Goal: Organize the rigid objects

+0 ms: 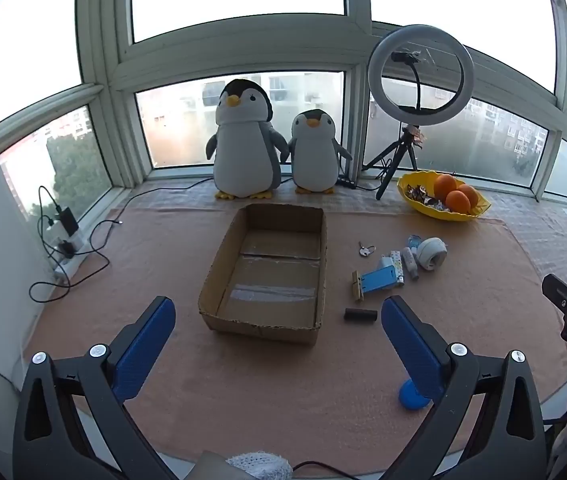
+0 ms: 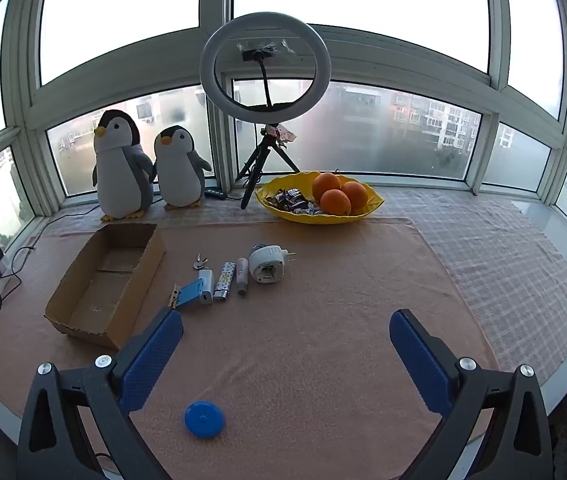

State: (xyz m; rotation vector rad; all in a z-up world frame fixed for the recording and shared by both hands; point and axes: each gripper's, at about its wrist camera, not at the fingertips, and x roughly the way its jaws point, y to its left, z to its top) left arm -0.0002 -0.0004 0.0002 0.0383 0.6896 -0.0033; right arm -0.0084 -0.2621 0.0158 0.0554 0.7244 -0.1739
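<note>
Hovering over the tabletop, left gripper and right gripper both spread wide, pinching nothing. Lying ahead of the left gripper, cardboard box; resting ahead-left of the right gripper, small objects; sitting just below it, blue disc.

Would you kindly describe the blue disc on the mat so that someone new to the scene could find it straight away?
Start at the open cardboard box on the pink mat, with a row of small items to its right. Come towards the near edge of the mat, where the blue disc lies flat, away from the row. It is the only round, flat, all-blue thing there, and it lies alone.
</note>
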